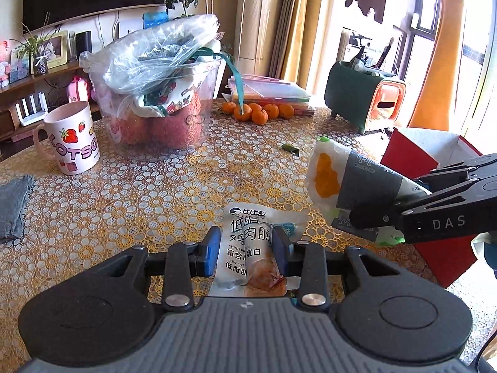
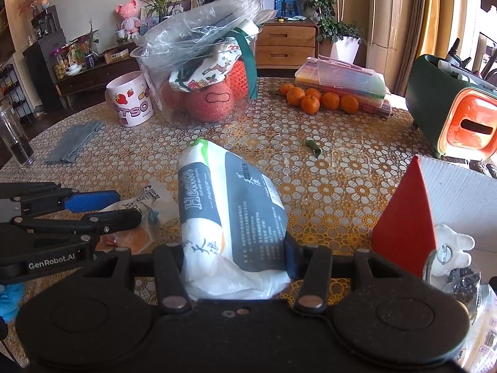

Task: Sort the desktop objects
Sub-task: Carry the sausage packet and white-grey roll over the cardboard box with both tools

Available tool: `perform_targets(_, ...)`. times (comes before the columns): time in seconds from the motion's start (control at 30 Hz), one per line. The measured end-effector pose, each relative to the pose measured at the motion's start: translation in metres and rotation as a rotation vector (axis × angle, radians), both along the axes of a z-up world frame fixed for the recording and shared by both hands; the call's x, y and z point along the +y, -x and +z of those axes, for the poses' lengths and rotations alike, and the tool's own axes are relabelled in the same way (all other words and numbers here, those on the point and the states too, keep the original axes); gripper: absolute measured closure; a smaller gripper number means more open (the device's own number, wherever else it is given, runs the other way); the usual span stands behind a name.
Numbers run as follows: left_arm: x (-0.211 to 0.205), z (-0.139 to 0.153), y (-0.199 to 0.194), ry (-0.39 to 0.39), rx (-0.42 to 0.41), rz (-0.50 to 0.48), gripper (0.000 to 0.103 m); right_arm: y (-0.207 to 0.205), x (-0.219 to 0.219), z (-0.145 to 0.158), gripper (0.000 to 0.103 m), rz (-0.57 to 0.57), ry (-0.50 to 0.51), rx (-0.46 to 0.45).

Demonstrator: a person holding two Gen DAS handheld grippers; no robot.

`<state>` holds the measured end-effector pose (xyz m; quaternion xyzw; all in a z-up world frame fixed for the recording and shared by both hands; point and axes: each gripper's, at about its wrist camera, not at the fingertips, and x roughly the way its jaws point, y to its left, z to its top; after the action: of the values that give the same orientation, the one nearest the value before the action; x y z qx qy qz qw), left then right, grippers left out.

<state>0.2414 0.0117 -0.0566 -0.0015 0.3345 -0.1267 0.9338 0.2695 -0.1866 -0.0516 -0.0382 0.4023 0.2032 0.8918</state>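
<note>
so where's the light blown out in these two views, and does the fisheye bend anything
Left wrist view: the window at upper right is blown out white, and sun glares off the patterned yellow lace tablecloth near the green and orange box. Right wrist view: the right edge is overexposed, and the round table's far rim curves strongly; both pictures darken at the corners.

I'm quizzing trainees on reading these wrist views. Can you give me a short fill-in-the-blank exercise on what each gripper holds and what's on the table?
1. The left gripper is shut on a ____ packet.
2. The right gripper is shut on a pack of ____.
3. The mug is printed with red ____.
4. The small orange fruits lie in front of a stack of ____ boxes.

Missing words: sausage; tissues; strawberries; plastic
</note>
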Motion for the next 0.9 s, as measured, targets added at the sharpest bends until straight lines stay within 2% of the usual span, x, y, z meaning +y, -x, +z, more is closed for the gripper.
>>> perform_targets(0.43,-0.039,0.062,0.034,0.022,-0.085,-0.039,0.069,0.050,-0.043,0.051,0.054,-0.032,-0.041,-0.085)
perform_targets(0.9,-0.120,0.093,0.055,0.025,-0.135,-0.135,0.069,0.089,-0.121,0.076,0.054,-0.120,-0.027,-0.141)
